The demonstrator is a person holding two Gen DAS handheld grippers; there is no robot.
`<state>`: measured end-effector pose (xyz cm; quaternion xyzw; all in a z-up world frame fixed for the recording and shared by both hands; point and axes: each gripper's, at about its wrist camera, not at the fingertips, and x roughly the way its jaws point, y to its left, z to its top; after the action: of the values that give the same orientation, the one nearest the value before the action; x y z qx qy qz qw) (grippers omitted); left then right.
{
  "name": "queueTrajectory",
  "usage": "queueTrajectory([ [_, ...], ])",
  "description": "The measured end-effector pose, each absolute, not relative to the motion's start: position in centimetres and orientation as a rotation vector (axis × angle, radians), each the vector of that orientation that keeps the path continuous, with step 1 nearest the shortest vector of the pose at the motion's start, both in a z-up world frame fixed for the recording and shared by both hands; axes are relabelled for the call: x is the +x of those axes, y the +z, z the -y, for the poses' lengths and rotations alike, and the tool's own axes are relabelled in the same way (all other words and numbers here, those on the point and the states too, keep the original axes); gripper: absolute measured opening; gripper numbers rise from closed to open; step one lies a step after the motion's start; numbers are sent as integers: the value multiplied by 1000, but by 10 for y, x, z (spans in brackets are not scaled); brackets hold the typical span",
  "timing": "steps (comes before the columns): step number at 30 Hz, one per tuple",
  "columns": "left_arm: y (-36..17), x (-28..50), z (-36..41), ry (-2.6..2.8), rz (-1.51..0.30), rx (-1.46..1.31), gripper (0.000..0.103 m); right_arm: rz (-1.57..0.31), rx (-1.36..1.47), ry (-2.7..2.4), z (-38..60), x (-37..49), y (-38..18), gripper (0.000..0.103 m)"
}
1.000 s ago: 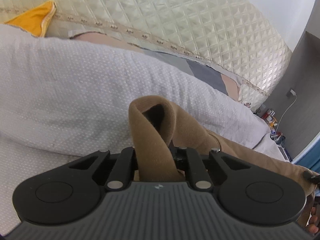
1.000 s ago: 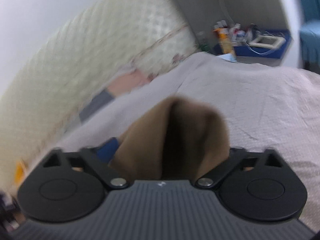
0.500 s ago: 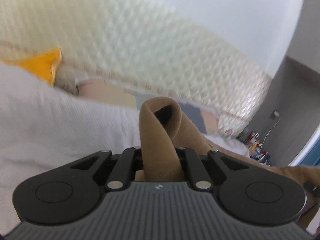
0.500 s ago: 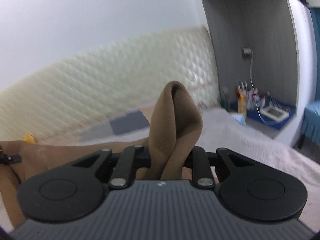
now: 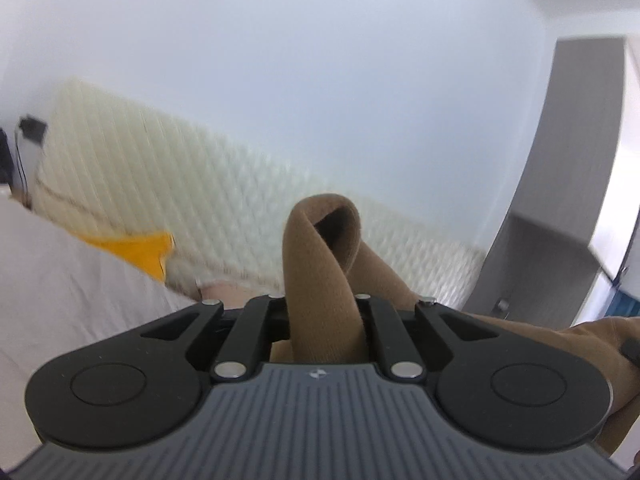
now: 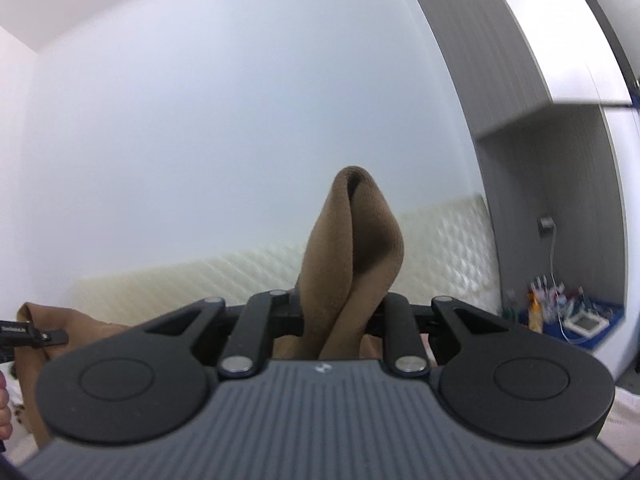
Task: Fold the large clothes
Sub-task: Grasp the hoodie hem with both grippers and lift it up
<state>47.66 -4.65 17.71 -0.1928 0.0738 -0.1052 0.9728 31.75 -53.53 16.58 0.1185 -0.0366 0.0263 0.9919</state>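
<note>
Quilted headboard (image 5: 224, 196) behind, both claws clamped on brown garment (image 5: 320, 280)

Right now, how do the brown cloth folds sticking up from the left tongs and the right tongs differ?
The fold in the left tongs curls over into an open loop; the fold in the right tongs stands taller, pinched to a narrow slit. Both are the same brown garment, clamped tight.

2 wrist views, near level, close on cloth (image 5: 320, 280), sharing headboard (image 6: 200, 284)
</note>
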Motion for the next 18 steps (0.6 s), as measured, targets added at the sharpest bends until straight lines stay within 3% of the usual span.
queueTrajectory([
  [11, 293, 211, -50, -207, 76, -346, 11, 256, 176, 213, 482, 135, 232, 19],
  [18, 301, 90, -116, -154, 50, -332, 11, 208, 161, 348, 445, 82, 231, 18],
])
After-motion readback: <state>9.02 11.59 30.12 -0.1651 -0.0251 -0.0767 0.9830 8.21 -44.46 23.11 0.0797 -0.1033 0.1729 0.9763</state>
